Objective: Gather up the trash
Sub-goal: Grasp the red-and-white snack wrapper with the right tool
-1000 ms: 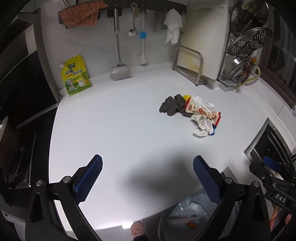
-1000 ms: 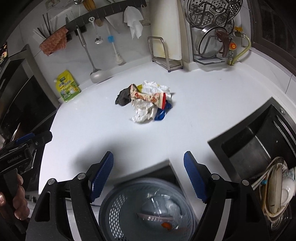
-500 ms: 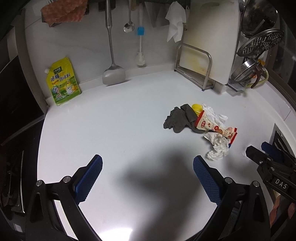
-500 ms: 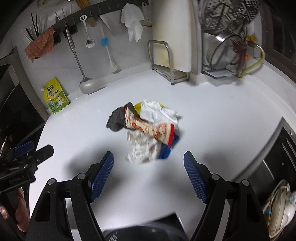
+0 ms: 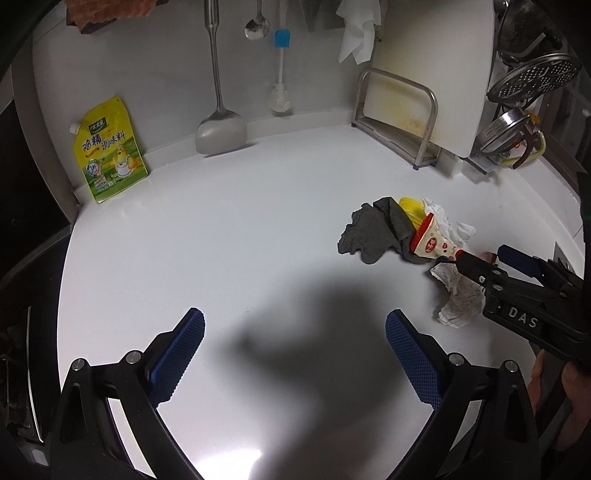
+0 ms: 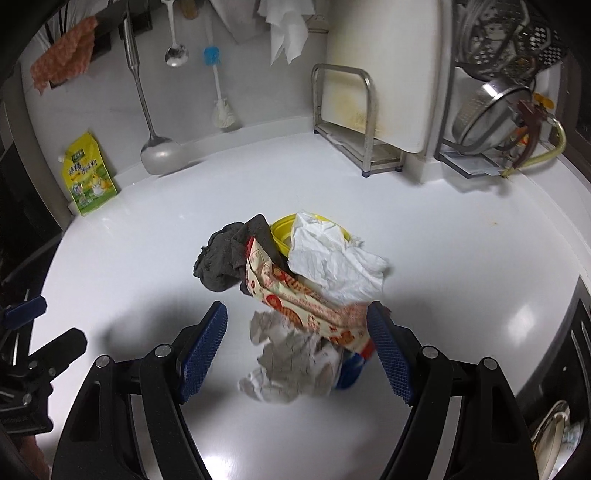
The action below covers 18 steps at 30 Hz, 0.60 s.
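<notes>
A white countertop (image 5: 221,266) is stretching ahead of the gripper, glare shining near its front edge. Beyond it, a white wall (image 5: 147,74) is holding a hanging spatula (image 5: 219,125), spoon (image 5: 256,27) and bottle brush (image 5: 281,74); a cutting board (image 6: 384,74) is leaning at far right.

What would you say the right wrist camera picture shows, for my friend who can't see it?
The right gripper hangs open over a small trash pile on a white kitchen counter, its blue fingers either side of a crumpled paper and a printed snack wrapper. Behind those lie a white tissue, a dark grey cloth and a yellow lid.
</notes>
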Each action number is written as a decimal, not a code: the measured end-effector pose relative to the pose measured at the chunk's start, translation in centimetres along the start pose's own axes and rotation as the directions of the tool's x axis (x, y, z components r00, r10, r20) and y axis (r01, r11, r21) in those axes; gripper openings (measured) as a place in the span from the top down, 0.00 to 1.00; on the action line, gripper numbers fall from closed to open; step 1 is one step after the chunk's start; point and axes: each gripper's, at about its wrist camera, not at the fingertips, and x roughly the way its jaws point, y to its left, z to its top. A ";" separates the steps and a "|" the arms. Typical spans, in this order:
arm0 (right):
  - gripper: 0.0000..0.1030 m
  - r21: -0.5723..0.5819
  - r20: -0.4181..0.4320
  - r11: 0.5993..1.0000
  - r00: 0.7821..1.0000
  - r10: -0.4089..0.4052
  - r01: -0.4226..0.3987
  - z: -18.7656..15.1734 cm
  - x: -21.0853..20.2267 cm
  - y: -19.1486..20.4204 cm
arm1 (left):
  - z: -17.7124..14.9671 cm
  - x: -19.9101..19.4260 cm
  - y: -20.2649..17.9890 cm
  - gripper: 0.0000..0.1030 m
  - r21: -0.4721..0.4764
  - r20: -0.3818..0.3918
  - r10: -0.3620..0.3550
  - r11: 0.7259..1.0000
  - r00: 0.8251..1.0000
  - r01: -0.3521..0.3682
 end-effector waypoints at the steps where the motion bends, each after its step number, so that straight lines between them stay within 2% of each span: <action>1: 0.28 -0.013 -0.005 1.000 1.000 -0.006 0.006 0.1 0.3 0.1 | 0.0 0.2 0.1 0.06 -0.001 -0.004 -0.002 1.000 1.000 0.002; 14: 0.30 -0.114 -0.024 0.991 0.997 -0.076 0.073 0.5 3.1 0.6 | 0.0 1.5 0.4 0.06 0.007 -0.026 -0.011 1.000 1.000 0.012; 16: 0.47 -0.123 -0.032 0.990 0.997 -0.073 0.068 0.6 3.3 0.6 | 0.1 1.6 0.3 0.06 0.010 -0.027 -0.011 1.000 1.000 0.012; 18: 0.59 -0.128 -0.045 0.990 0.997 -0.064 0.057 0.6 3.5 0.6 | 0.1 1.6 0.3 0.06 0.011 -0.027 -0.013 1.000 1.000 0.014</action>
